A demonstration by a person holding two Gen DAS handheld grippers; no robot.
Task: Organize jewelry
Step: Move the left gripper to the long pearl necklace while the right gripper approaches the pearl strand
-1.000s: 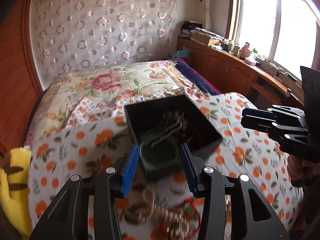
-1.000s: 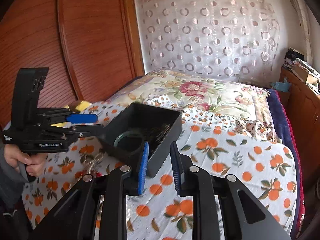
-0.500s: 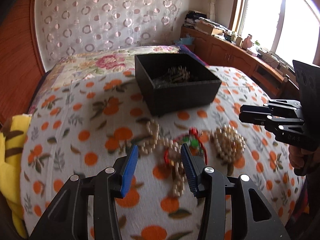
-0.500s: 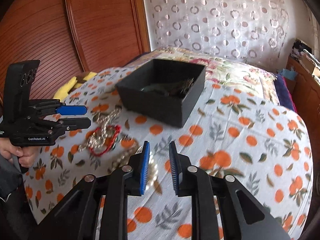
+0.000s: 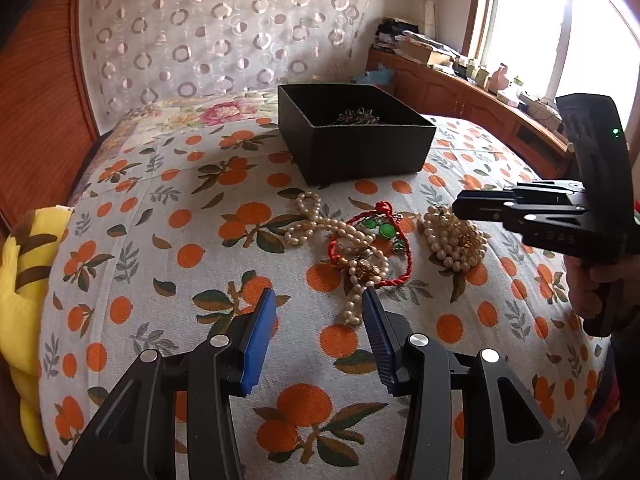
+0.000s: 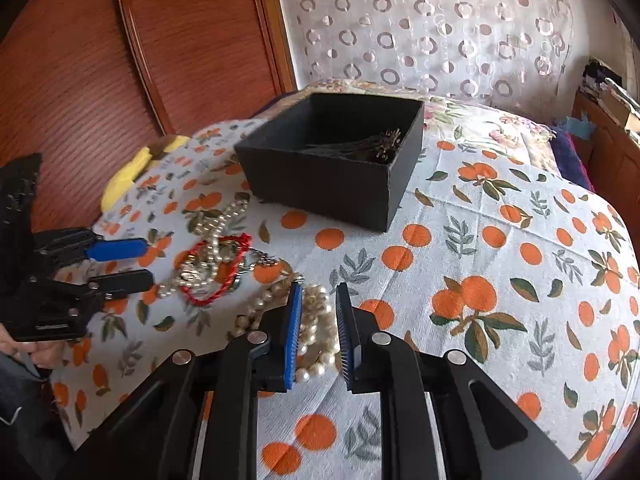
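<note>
A black open box (image 5: pixel 356 140) (image 6: pixel 332 164) stands on the orange-print bedspread with dark jewelry inside. In front of it lie a pearl strand (image 5: pixel 316 224), a red cord bracelet with green stones (image 5: pixel 380 236) (image 6: pixel 216 272) and a heap of pearls (image 5: pixel 456 240) (image 6: pixel 316 320). My left gripper (image 5: pixel 318 300) is open and empty, above the cloth just short of the pearl strand's end. My right gripper (image 6: pixel 318 296) is open, its jaws hanging over the pearl heap; it also shows in the left wrist view (image 5: pixel 480 204).
A yellow plush toy (image 5: pixel 24 280) lies at the bed's left edge. A wooden wardrobe (image 6: pixel 120 60) stands behind it. A wooden cabinet (image 5: pixel 480 96) with clutter runs under the window on the right. A floral quilt (image 5: pixel 192 116) lies behind the box.
Both grippers drew back from over the box and dropped low over the loose jewelry in front. The green bangle seen between the left jaws a second ago no longer shows.
</note>
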